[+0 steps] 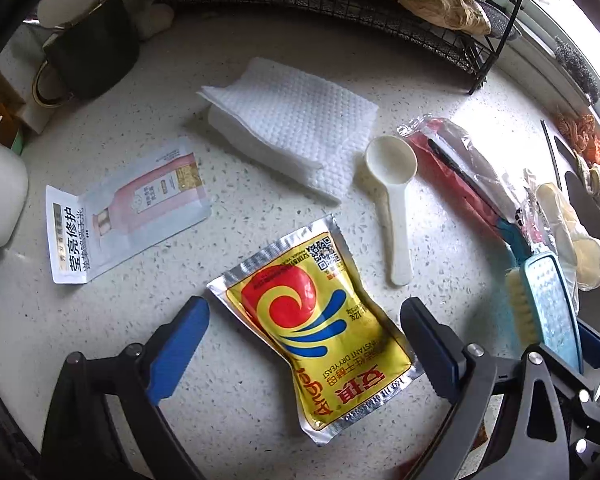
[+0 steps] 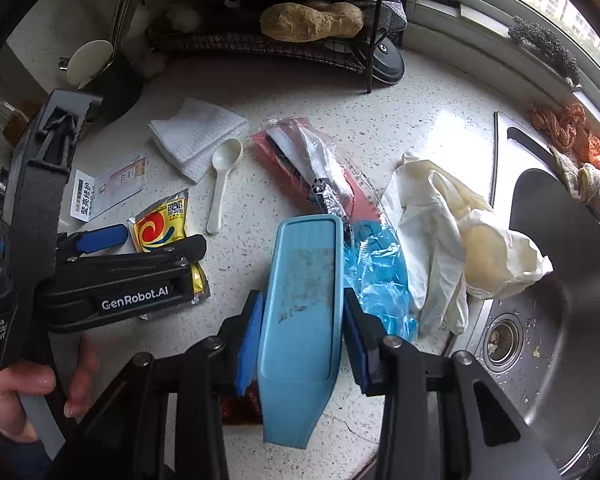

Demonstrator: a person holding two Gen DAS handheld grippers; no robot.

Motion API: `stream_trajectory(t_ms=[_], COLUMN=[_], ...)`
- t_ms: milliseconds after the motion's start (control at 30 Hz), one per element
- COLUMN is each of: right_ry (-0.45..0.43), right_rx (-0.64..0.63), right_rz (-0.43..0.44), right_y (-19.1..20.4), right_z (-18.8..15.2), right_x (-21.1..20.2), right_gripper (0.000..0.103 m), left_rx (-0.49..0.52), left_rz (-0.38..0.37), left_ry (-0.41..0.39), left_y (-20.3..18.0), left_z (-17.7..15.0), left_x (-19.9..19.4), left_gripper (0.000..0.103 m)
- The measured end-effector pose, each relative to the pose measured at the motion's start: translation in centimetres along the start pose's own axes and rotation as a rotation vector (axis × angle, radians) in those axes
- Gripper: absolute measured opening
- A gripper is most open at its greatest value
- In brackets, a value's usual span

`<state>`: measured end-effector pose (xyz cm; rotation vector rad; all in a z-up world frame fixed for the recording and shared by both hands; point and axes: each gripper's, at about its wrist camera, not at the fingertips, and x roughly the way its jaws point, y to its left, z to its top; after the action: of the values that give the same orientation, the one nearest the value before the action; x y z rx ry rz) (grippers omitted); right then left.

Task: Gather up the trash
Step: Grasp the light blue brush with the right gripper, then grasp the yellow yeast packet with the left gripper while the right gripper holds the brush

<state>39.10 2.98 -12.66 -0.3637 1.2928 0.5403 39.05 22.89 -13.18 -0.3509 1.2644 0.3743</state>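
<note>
lying flat on the speckled countertop [image 1: 100, 340], the yellow yeast packet [image 1: 320, 332] sits between the spread fingers of the left gripper [image 1: 304, 344], whose blue pads stand clear of it on either side. the right gripper [image 2: 300, 344] is clamped on a light blue scrub brush [image 2: 300, 300], pads pressed to both its sides. beyond the packet lie a white plastic spoon [image 1: 388, 192], a folded paper towel [image 1: 296, 120] and a pale sachet [image 1: 128, 208]. cream rubber gloves [image 2: 452, 232] rest at the edge of the steel sink [image 2: 560, 340].
</note>
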Motion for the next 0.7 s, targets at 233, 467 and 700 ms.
stream_trajectory(t_ms=[233,467,700], right_ry=[-0.004,0.003,-0.032], right_rx=[0.009,0.027,0.033], right_rz=[0.029,0.064,0.049], right_y=[0.0,0.7,0.3], right_z=[-0.5,-2.0,-4.1], right_x=[-1.0,-2.2,-3.7], right_gripper=[0.036,0.036,0.036], left_rx=[0.026,0.065,0.121], left_rz=[0.030,-0.066,-0.122], left_ry=[-0.012,-0.024,-0.044], left_y=[-1.2,-1.2,-2.5], left_z=[-0.7,-2.7,-6.7], left_x=[-0.3,-1.7,-4.8], left_gripper=[0.069,0.040,0.037])
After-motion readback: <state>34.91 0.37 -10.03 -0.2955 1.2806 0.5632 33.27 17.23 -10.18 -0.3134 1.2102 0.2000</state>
